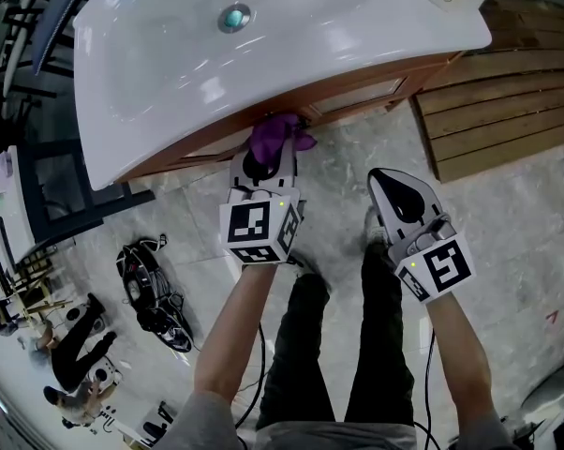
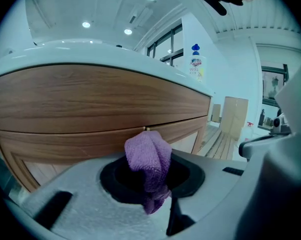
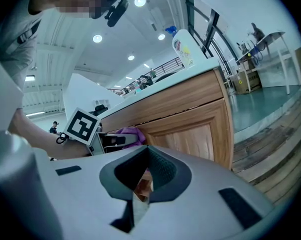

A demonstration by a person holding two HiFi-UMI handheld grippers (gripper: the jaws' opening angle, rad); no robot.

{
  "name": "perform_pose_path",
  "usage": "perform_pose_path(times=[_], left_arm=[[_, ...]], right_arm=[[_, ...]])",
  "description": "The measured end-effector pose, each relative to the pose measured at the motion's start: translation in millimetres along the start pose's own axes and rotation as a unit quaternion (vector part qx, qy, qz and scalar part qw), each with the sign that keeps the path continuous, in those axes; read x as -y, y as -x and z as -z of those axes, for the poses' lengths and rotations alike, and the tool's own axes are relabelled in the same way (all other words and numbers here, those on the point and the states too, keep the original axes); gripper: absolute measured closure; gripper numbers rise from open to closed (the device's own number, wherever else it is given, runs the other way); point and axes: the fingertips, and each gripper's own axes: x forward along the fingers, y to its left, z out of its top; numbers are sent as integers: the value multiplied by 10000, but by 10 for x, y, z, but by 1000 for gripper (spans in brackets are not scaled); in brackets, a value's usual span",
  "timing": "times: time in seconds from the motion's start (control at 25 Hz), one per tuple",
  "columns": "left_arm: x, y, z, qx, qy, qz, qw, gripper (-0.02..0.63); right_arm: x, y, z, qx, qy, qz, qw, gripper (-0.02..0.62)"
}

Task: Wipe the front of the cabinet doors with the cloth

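Observation:
A purple cloth (image 1: 280, 135) is bunched in my left gripper (image 1: 267, 163), which is shut on it and holds it against the wooden cabinet front (image 1: 357, 97) under the white sink top (image 1: 151, 111). In the left gripper view the cloth (image 2: 148, 158) sticks up out of the gripper (image 2: 150, 178) and touches the seam of the curved wood doors (image 2: 90, 111). My right gripper (image 1: 400, 197) hangs shut and empty to the right, away from the cabinet. From the right gripper (image 3: 142, 183) view I see a panelled door (image 3: 190, 136) and the cloth (image 3: 129, 133).
A spray bottle (image 2: 196, 64) stands on the sink top. A slatted wooden platform (image 1: 507, 92) lies to the right of the cabinet. Black gear with cables (image 1: 155, 298) sits on the marble floor at the left. The person's legs (image 1: 343, 345) are below the grippers.

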Motion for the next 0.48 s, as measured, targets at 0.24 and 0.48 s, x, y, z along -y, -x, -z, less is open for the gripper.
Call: perform_pose_path(times=[0.24,0.48], left_arm=[[254,103,132,-76,-177,381,9991,515],[188,293,356,-191,-136,403,9989,515]], right_arm=[[-54,12,50,-36,0,-1,10000,586],[-188,-48,142,-84,1,-25,10000,586]])
